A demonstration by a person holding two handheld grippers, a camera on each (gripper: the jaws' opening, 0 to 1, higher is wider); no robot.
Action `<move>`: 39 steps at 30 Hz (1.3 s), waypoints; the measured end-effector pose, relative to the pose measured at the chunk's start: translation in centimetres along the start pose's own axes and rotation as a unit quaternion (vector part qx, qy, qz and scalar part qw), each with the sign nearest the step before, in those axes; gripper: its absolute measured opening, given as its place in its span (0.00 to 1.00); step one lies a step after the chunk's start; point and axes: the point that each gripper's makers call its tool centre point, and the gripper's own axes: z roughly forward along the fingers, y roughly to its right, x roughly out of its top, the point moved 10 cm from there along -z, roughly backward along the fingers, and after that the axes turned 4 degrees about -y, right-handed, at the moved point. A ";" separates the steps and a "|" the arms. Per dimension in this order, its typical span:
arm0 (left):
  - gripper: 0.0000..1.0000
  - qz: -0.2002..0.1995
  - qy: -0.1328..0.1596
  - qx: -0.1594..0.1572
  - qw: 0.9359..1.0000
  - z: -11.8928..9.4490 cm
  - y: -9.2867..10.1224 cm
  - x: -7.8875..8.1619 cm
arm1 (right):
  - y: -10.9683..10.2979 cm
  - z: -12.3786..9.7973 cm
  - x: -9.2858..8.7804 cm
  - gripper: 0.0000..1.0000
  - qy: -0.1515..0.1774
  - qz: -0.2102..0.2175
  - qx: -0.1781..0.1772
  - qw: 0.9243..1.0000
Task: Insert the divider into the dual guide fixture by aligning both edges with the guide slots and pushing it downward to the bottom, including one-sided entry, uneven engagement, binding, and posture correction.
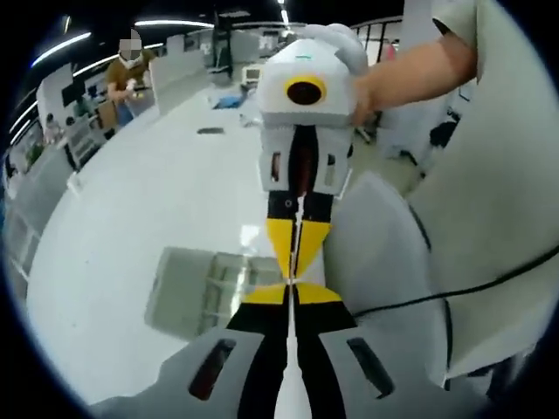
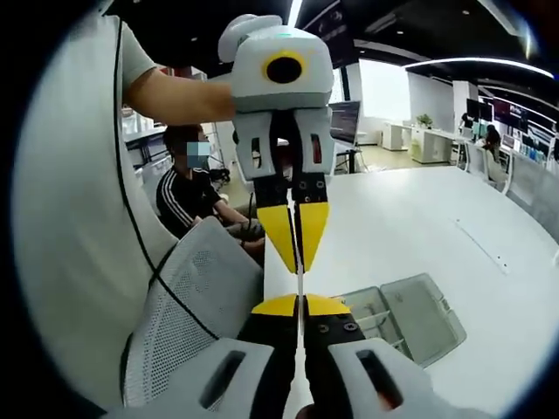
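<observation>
White tabletop [image 1: 148, 201] spreads across the left of the left gripper view, with an office behind it and a standing person [image 1: 129, 74] at upper left. A mesh chair back [image 2: 188, 319] fills the lower left of the right gripper view, near a seated person [image 2: 196, 196].

Both grippers pinch a thin clear divider [image 2: 300, 284] edge-on between them (barely more than a pale line): the left gripper [image 1: 291, 292] from the bottom of its view, jaws closed on it, the right gripper [image 2: 300, 305] likewise. A clear guide fixture [image 1: 205, 292] lies on the table below, at lower centre-left.
</observation>
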 end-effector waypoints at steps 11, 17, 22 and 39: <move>0.00 0.021 -0.022 0.011 0.999 0.5 0.0 0.5 | 0.2 0.1 -0.4 0.00 -0.004 0.005 -0.017 1.000; 0.00 0.032 -0.038 0.018 0.999 0.4 -0.1 0.7 | 0.3 0.1 -0.5 0.02 -0.006 0.017 -0.025 1.000; 0.00 0.034 -0.053 0.025 0.998 0.3 -0.4 0.4 | 0.2 0.1 -0.9 0.08 -0.010 0.021 -0.030 0.999; 0.00 0.012 -0.134 0.033 0.990 0.1 -1.5 -0.7 | 0.0 -0.7 -1.6 0.21 -0.002 0.041 -0.058 0.998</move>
